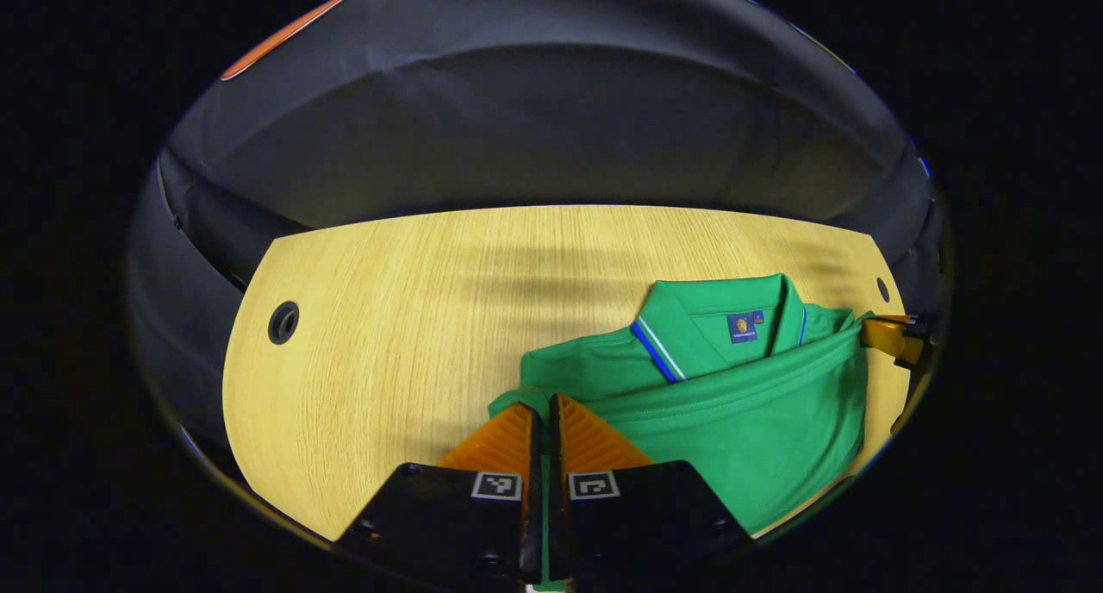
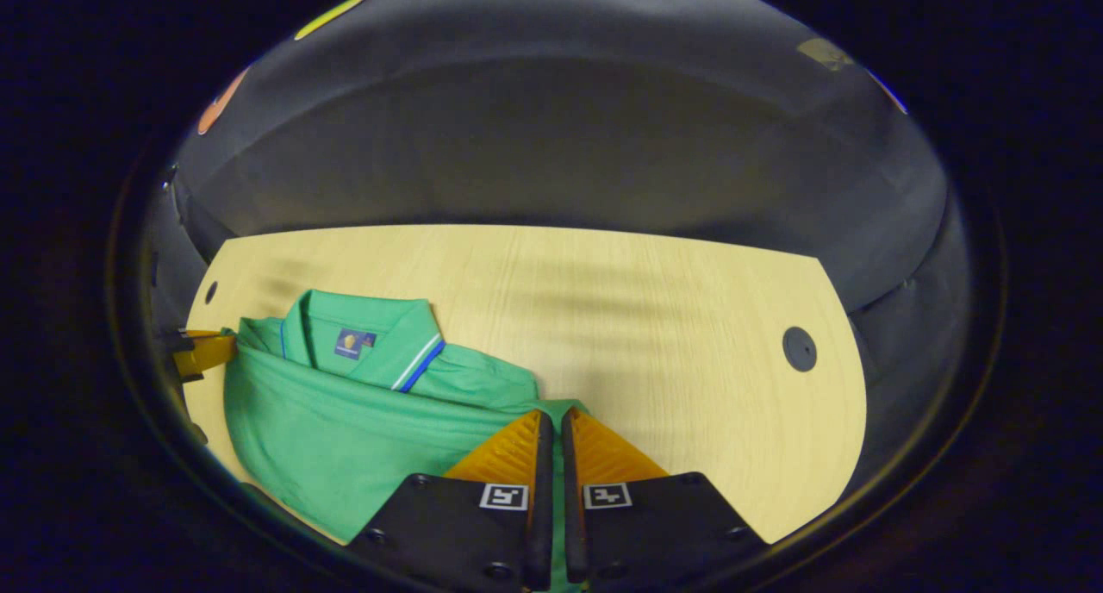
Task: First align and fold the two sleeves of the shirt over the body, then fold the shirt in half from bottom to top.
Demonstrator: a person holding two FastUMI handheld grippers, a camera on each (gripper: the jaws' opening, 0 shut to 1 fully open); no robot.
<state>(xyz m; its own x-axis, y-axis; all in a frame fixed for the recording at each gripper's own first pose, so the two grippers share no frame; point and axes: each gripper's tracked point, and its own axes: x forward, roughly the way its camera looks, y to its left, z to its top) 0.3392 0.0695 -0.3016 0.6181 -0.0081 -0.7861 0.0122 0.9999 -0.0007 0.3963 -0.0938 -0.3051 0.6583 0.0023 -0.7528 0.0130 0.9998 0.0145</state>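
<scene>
The green shirt (image 1: 732, 421) lies on the wooden table (image 1: 388, 334). Its bottom part is pulled up over the body and reaches almost to the collar (image 1: 681, 330). The collar has a blue and white stripe on its edge, and a small blue tag (image 1: 743, 327) sits inside the neck.

In the left gripper view, the left gripper (image 1: 543, 408) is pressed nearly shut, with a thin strip of green cloth pinched between its two fingers at one corner of the folded-up edge. The other gripper shows far off at the right side, at the other corner of that edge.

In the right gripper view, the right gripper (image 2: 552, 421) is pinched tight on the shirt (image 2: 345, 438) too, with green cloth showing in the narrow gap between its fingers.

The table has a round dark hole (image 1: 283, 321) near each far corner. Black cloth hangs behind the table.
</scene>
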